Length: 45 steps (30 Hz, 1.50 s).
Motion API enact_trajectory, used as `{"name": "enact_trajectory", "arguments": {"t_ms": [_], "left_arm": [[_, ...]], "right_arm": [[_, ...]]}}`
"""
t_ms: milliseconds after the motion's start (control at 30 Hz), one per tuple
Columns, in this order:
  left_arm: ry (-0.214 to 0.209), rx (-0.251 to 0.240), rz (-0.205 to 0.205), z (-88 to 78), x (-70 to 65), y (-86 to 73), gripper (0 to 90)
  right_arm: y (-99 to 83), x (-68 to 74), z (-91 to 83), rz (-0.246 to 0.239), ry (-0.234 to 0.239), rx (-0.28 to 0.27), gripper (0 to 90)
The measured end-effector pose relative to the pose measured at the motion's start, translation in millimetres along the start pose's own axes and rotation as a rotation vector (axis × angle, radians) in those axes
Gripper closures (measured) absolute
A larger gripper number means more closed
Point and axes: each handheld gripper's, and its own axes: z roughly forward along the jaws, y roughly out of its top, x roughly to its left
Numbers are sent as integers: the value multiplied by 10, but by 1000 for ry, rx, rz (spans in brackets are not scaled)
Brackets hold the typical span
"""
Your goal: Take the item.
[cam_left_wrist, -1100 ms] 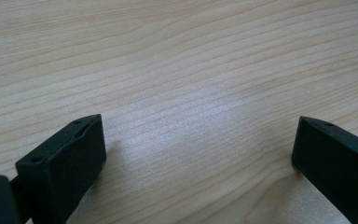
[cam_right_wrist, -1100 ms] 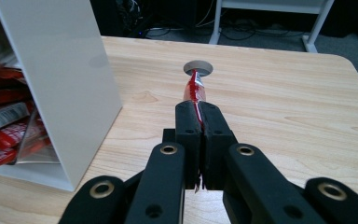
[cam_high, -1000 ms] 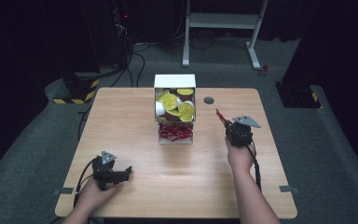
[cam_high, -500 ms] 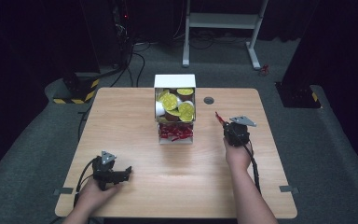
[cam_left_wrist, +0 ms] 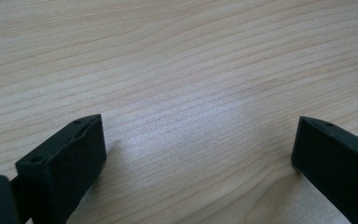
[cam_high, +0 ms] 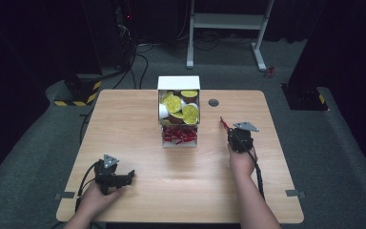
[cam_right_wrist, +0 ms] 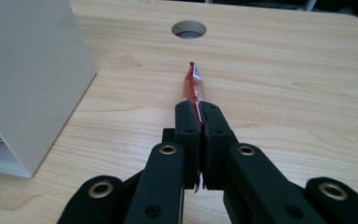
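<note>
My right gripper point(cam_right_wrist: 198, 108) is shut on a thin red sachet point(cam_right_wrist: 193, 83), which sticks out forward past the fingertips, just above the wooden table. From the high view the right gripper point(cam_high: 229, 132) sits right of the white box point(cam_high: 178, 83), and the red sachet point(cam_high: 224, 124) points away from it toward the far left. The box holds yellow-lidded cups point(cam_high: 179, 107) in its upper part and several red sachets point(cam_high: 178, 136) in its lower tray. My left gripper point(cam_high: 124, 177) rests near the table's front left, with its jaws open over bare wood point(cam_left_wrist: 191, 126) and nothing between them.
A round cable hole point(cam_high: 213, 102) lies in the table beyond the right gripper; it is the cable hole point(cam_right_wrist: 189, 29) ahead of the sachet's tip. The box's white side wall point(cam_right_wrist: 28, 70) stands close on the left in the right gripper view. A white metal frame point(cam_high: 228, 21) stands behind the table.
The right gripper with the sachet has sunk slightly toward the table. The left gripper has not moved.
</note>
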Motion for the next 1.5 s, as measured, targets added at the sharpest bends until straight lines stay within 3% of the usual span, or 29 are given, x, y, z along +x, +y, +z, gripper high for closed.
{"name": "enact_trajectory", "arguments": {"t_ms": [233, 633, 967, 1300, 1500], "left_arm": [[0, 0, 0, 0, 0, 0, 33], [0, 0, 0, 0, -1, 0, 33], [1, -2, -3, 2, -4, -1, 33], [1, -2, -3, 2, -4, -1, 33], [0, 0, -2, 1, -3, 0, 33]], "right_arm": [[-60, 10, 64, -12, 3, 30, 870], [-149, 29, 168, 13, 5, 67, 858], [-122, 55, 137, 34, 27, 46, 811], [-99, 61, 114, 22, 30, 39, 774], [-87, 92, 82, -1, 41, 21, 684]]}}
